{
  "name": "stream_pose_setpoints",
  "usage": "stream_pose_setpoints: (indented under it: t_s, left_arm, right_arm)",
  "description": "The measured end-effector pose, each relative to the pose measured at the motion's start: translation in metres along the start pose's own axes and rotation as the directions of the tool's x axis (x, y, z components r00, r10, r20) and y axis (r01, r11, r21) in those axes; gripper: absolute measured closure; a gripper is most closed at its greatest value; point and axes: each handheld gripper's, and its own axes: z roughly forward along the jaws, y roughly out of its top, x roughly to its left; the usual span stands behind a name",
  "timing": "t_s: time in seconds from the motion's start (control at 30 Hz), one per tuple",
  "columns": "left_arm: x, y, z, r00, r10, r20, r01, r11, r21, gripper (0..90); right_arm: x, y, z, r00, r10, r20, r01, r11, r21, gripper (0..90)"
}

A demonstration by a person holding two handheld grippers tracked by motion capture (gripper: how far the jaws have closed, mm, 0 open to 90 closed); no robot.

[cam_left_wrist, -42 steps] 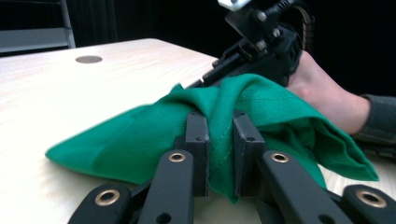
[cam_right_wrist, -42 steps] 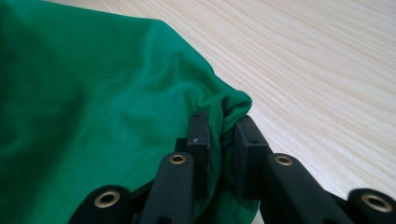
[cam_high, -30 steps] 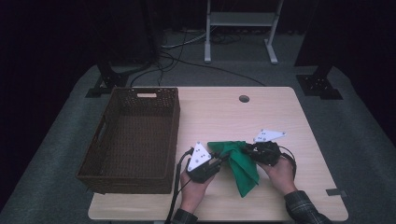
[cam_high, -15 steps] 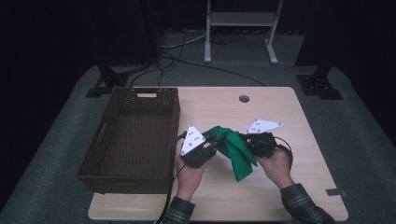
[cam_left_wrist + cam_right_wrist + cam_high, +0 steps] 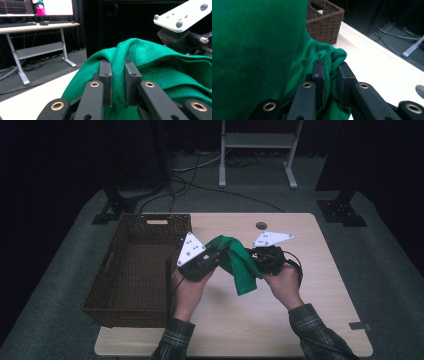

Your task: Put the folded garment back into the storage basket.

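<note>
- The green cloth (image 5: 239, 262) hangs in the air over the middle of the table (image 5: 320, 320), stretched between the two grippers, with a loose tail drooping toward the person's side.
- The left gripper (image 5: 216, 256) is clamped on a fold of the cloth; in the left gripper view the hem with its stitching is pinched tight between the two black jaws (image 5: 117, 82).
- The right gripper (image 5: 256, 256) is likewise closed on a bunched edge, seen squeezed between its jaws in the right gripper view (image 5: 329, 82).
- The cloth's long axis runs roughly across the table, from one gripper to the other, sagging a little between them; neither pinch point looks nearer the middle than the other.
- The brown wicker basket (image 5: 135, 265) sits at the left of the table, just beside the left gripper, its open top facing up and nothing visible inside.
- So the basket lies to the left of the held cloth, and the left hand (image 5: 187, 287) is the nearer one to it; I judge that a move into the basket would be led by that side, with the right hand (image 5: 284, 284) having to travel farther across.
</note>
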Motion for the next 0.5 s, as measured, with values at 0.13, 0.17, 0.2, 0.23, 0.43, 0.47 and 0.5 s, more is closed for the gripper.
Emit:
stream_pose_setpoints:
  t_s: [0.13, 0.17, 0.2, 0.23, 0.43, 0.47, 0.5]
  left_arm:
    - [0.01, 0.007, -0.008, 0.9999, 0.008, -0.015, -0.008, 0.9999, -0.007, 79.9]
    - [0.018, 0.01, -0.013, 0.9996, 0.01, -0.025, -0.01, 0.9999, -0.009, 79.9]
    - [0.022, 0.012, -0.016, 0.9995, 0.012, -0.029, -0.012, 0.9999, -0.01, 79.9]
    - [0.022, 0.012, -0.016, 0.9995, 0.012, -0.029, -0.012, 0.9999, -0.01, 79.9]
    - [0.046, 0.018, -0.035, 0.998, 0.017, -0.06, -0.018, 0.9997, -0.016, 79.8]
    - [0.054, 0.019, -0.042, 0.9976, 0.014, -0.068, -0.015, 0.9998, -0.016, 79.8]
    - [0.054, 0.019, -0.042, 0.9976, 0.014, -0.068, -0.015, 0.9998, -0.016, 79.8]
  right_arm:
    - [0.006, 0.017, 0.007, 0.9999, -0.01, -0.009, 0.01, 1.0, -0.018, 79.9]
    - [0.008, 0.021, 0.01, 0.9999, -0.012, -0.012, 0.011, 1.0, -0.02, 79.9]
    - [0.01, 0.025, 0.012, 0.9998, -0.013, -0.012, 0.013, 1.0, -0.021, 79.9]
    - [0.01, 0.025, 0.012, 0.9998, -0.013, -0.012, 0.013, 1.0, -0.021, 79.9]
    - [0.026, 0.049, 0.035, 0.9987, -0.025, -0.044, 0.023, 0.999, -0.043, 79.8]
    - [0.028, 0.052, 0.039, 0.9984, -0.03, -0.048, 0.028, 0.999, -0.044, 79.8]
    - [0.028, 0.052, 0.039, 0.9984, -0.03, -0.048, 0.028, 0.999, -0.044, 79.8]
